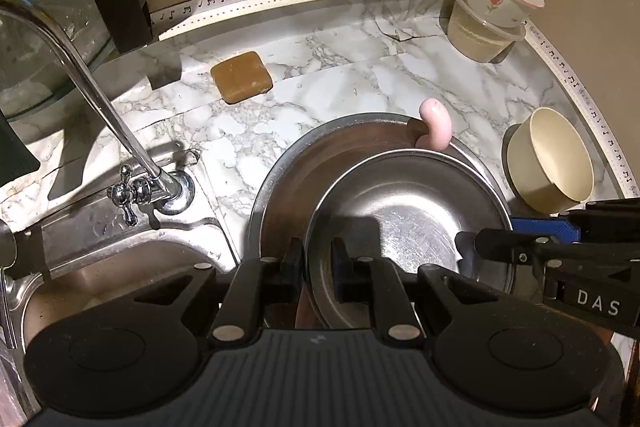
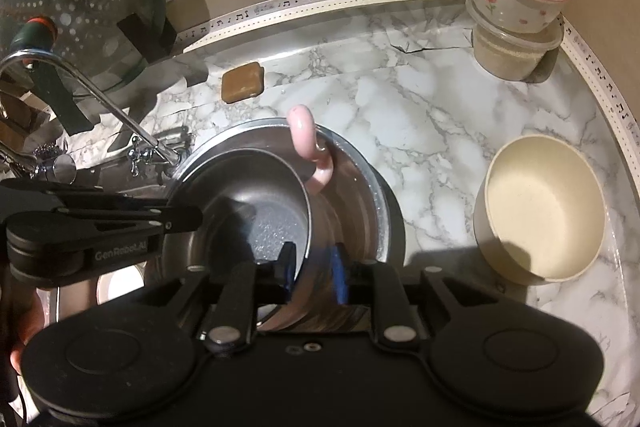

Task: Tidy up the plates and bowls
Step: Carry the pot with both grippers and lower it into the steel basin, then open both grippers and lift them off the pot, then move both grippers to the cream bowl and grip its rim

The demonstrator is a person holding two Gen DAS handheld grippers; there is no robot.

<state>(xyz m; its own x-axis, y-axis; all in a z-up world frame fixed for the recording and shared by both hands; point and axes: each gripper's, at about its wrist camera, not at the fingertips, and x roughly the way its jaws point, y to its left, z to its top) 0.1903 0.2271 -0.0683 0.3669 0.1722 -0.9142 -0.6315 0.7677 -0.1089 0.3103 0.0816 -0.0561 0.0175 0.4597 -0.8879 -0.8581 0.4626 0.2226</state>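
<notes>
both grippers (image 1: pixel 318 269) (image 2: pixel 312 267) seemingly astride bowl rim (image 1: pixel 310 227)

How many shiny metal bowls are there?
2. A small metal bowl sits tilted inside a big metal bowl on the counter beside the sink. The left tool grips the small one's rim. More may be hidden.

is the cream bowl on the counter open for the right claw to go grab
Probably yes. The cream bowl sits alone on bare marble counter, nothing over it. But the right claw is shut on the steel bowl rim and must let go first.
</notes>
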